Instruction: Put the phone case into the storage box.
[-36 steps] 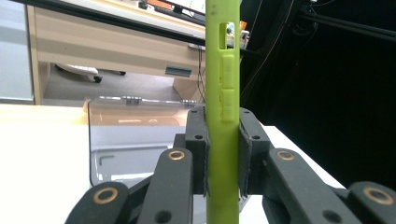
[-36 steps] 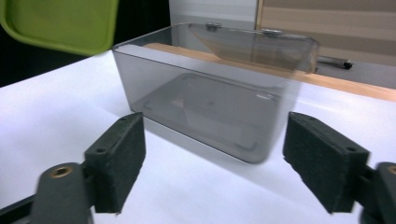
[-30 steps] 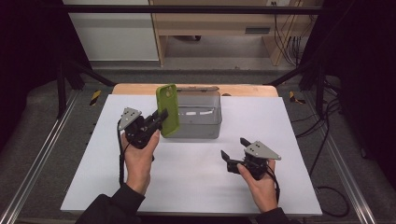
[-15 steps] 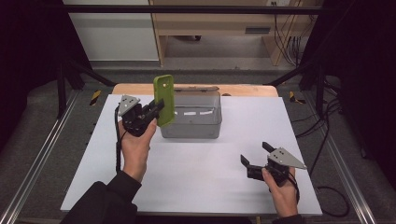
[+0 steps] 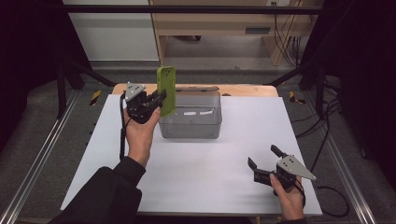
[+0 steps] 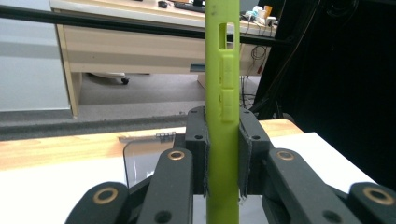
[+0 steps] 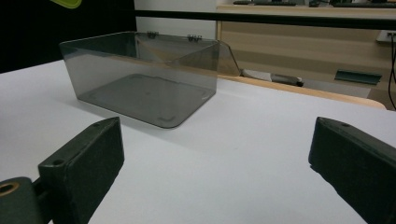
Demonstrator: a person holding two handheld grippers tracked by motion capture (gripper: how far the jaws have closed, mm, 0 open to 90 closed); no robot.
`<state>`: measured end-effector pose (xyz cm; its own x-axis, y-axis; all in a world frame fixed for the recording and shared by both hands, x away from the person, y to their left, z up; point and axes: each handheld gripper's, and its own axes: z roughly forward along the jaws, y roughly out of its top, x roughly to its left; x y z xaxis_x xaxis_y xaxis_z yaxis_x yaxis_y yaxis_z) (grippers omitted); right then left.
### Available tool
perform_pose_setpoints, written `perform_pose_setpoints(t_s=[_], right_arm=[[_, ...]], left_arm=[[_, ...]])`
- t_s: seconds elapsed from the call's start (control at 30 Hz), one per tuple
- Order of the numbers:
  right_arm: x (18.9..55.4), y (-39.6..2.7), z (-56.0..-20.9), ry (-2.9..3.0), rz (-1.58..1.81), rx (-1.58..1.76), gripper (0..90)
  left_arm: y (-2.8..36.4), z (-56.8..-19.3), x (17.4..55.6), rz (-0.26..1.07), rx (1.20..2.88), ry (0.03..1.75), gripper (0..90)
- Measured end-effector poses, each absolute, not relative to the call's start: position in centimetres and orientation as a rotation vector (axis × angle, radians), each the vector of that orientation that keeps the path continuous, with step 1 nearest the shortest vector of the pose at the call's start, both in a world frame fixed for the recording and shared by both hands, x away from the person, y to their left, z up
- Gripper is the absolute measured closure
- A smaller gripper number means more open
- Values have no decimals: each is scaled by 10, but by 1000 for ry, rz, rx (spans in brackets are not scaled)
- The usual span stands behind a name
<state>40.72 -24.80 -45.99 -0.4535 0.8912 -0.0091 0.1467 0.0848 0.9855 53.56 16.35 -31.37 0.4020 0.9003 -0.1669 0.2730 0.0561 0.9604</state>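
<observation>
A lime-green phone case (image 5: 166, 91) stands upright on its edge in the air over the left end of a clear grey plastic box (image 5: 190, 126). My left gripper (image 5: 158, 100) is shut on it. In the left gripper view both pads press the case (image 6: 223, 74) low on its sides. My right gripper (image 5: 263, 156) is at the table's front right, low over the white surface. Its jaws have just been opening and stand wide apart with nothing between them. In the right gripper view the box (image 7: 140, 77) lies ahead, holding nothing, its lid tilted back.
The white tabletop (image 5: 210, 186) has bare room in front of the box and on both sides. A wooden strip (image 5: 243, 89) runs along its far edge. Metal rails (image 5: 42, 154) flank the table; cables (image 5: 334, 191) lie at the right.
My left gripper has lifted the green case higher and a little rightward over the box. My right gripper has moved right and toward the front edge, its jaws spreading wider.
</observation>
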Motion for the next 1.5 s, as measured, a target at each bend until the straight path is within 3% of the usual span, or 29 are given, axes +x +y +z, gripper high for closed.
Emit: perform_pose_setpoints(t_s=[0.8,1.5], right_arm=[[402,-247,-460,1730,1401,995,24],[402,-250,-461,1693,1450,1019,26]], left_arm=[[159,-331,577,709,1514,1189,775],[159,-342,588,721,1524,1223,774]])
